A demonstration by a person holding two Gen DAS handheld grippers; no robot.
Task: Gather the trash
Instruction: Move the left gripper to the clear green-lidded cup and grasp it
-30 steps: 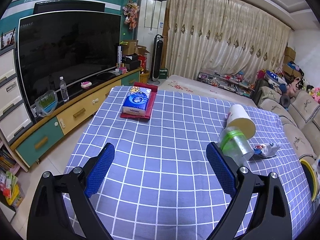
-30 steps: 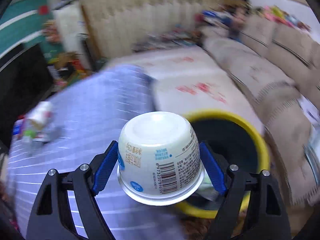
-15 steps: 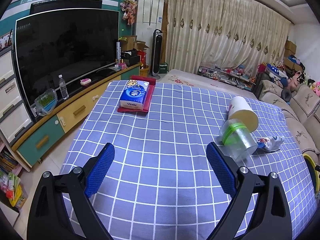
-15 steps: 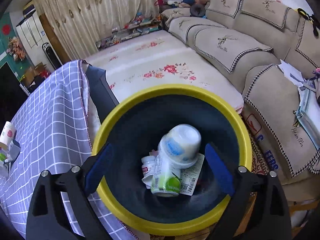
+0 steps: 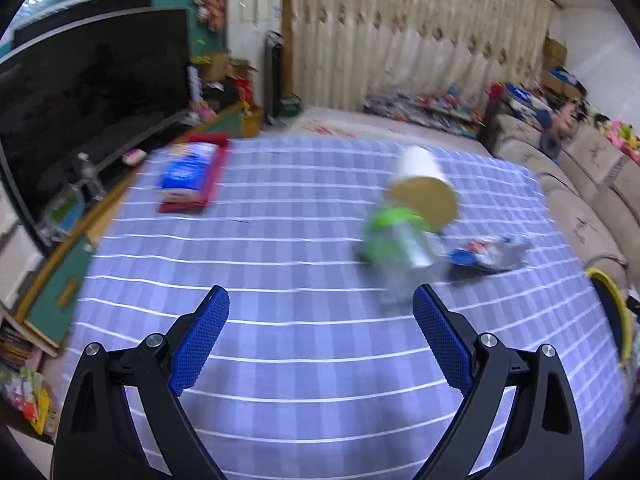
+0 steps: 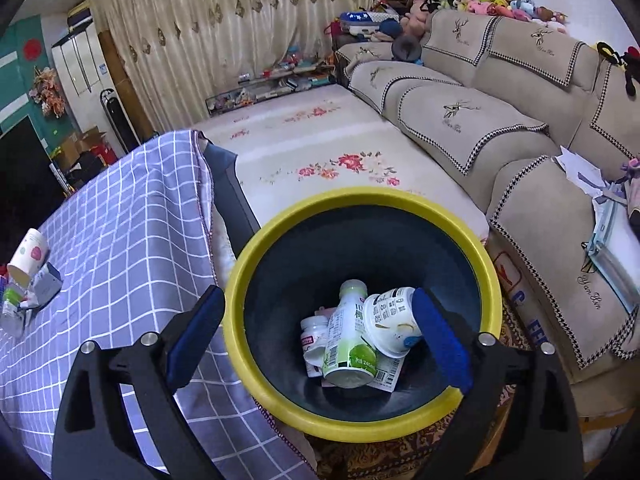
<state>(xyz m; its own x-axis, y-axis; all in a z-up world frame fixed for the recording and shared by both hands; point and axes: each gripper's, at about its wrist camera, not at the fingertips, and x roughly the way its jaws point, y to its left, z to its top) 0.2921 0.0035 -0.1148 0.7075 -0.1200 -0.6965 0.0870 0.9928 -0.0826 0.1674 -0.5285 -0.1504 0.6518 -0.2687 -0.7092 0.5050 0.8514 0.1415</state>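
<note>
My right gripper is open and empty above a yellow-rimmed dark bin. In the bin lie a white yogurt cup, a green-labelled bottle and a small white bottle. My left gripper is open and empty over the blue checked tablecloth. Ahead of it to the right lie a clear bottle with a green band, a tipped paper cup and a crumpled wrapper. The left wrist view is blurred.
A blue tissue pack on a red cloth lies at the table's far left. A TV and cabinet stand left of the table. A beige sofa runs right of the bin. The bin's rim shows at the table's right edge.
My right gripper opened over the bin and the yogurt cup dropped in and settled beside the bottles. My left gripper swung toward the bottle, cup and wrapper.
</note>
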